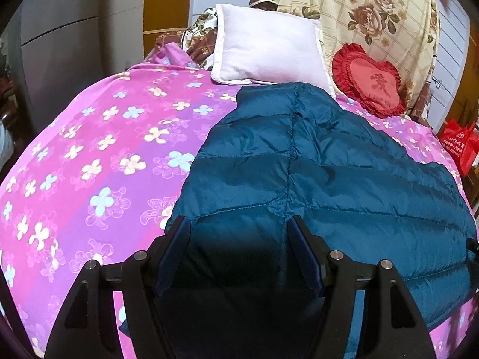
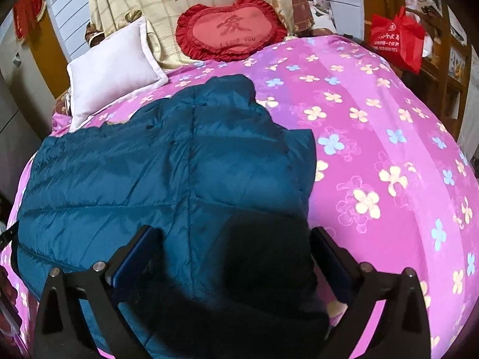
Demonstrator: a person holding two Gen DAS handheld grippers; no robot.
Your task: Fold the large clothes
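While a teal down jacket (image 1: 314, 164) lies flat on the floral bedspread (image 1: 89, 149), left gripper (image 1: 238, 227) and right gripper (image 2: 236, 239) hover wide open and empty; gripping its near hem likely comes next.

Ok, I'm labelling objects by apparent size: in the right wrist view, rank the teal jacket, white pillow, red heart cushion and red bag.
1. teal jacket, nearest the camera, so inflated.
2. red heart cushion and white pillow: too alike to rank.
3. red bag, smallest, also farthest.

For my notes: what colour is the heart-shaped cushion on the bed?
Red, with a ruffled edge; the heart-shaped cushion shows best in the right wrist view.
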